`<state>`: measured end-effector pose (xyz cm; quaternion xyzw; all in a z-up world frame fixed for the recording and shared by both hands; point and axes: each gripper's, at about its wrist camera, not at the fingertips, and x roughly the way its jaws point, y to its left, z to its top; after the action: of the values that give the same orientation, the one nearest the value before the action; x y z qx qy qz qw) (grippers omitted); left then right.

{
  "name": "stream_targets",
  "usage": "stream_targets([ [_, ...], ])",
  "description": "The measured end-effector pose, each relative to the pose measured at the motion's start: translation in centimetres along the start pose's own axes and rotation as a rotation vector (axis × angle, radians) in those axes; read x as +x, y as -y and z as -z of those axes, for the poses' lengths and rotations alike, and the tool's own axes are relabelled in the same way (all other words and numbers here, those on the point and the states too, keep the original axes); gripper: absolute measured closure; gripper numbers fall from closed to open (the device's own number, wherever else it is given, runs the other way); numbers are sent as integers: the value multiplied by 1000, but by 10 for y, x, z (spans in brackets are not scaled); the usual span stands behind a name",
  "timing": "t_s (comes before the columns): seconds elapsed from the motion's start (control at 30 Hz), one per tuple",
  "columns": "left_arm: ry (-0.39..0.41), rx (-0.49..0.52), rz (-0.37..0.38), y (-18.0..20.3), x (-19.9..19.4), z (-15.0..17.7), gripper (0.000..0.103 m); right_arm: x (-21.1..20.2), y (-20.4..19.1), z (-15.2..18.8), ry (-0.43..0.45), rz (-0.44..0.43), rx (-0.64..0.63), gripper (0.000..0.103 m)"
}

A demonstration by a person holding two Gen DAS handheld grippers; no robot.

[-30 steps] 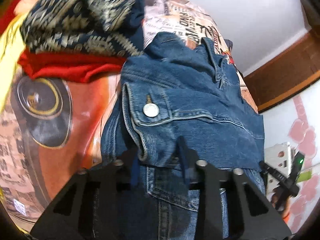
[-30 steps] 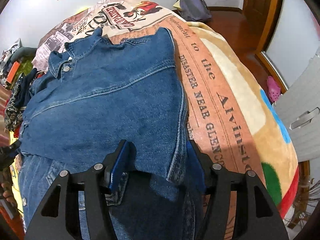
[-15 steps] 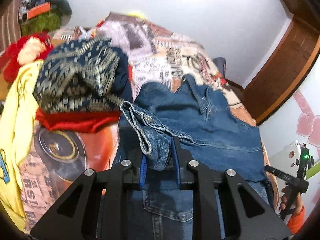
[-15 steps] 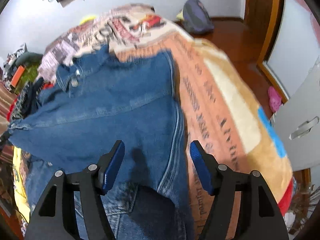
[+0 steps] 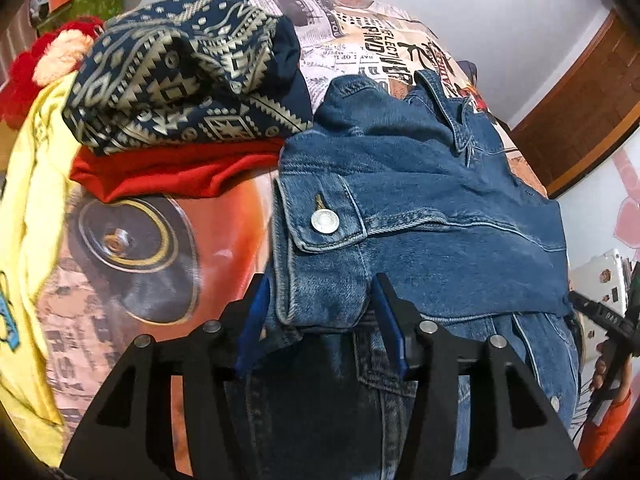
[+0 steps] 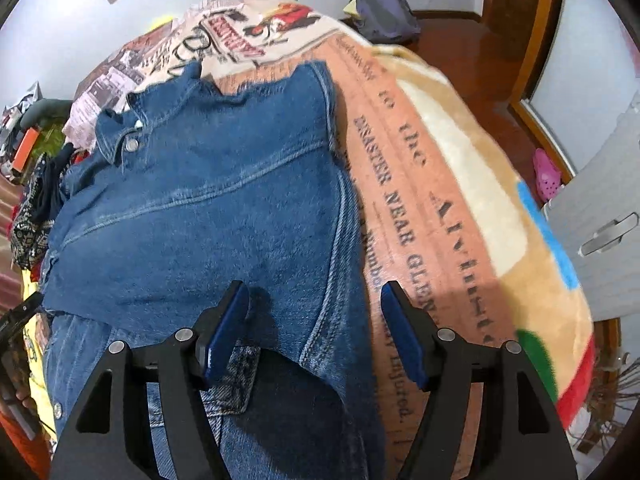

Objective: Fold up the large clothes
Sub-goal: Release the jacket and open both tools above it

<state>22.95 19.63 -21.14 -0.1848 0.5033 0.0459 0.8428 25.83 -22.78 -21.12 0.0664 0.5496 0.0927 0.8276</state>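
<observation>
Denim jacket (image 5: 420, 216) between open hand-held gripper (image 5: 320, 320) fingers

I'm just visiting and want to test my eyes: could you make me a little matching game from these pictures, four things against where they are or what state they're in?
Things:
1. left gripper
2. right gripper
3. patterned navy cloth
4. pink shoe

States or places:
A. on the wooden floor
B. open, over the denim jacket
C. lying on the red cloth
D. open, cuff between its fingers

Pairs: 1-D, 2-B, 3-C, 4-A
</observation>
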Motion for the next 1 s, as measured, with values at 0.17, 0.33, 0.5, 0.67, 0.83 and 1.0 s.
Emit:
stream_targets([
  [0.17,34,82,-58,1,-29,-3,50,-28,-1,0,64,16,-8,38],
  [0.33,91,183,-119,6,-65,2,41,-58,-1,5,125,49,-37,38],
  [0.5,118,216,-115,1,-82,16,18,-74,2,18,147,58,-30,32],
  [0.67,44,177,-60,-14,-69,41,16,-70,3,40,106,42,-22,32],
  [0.83,-64,95,6,-36,-40,63,16,-57,7,63,39,19,5,32],
  [1.0,-201,-33,137,-54,-6,87,16,-41,13,81,-32,3,37,32],
])
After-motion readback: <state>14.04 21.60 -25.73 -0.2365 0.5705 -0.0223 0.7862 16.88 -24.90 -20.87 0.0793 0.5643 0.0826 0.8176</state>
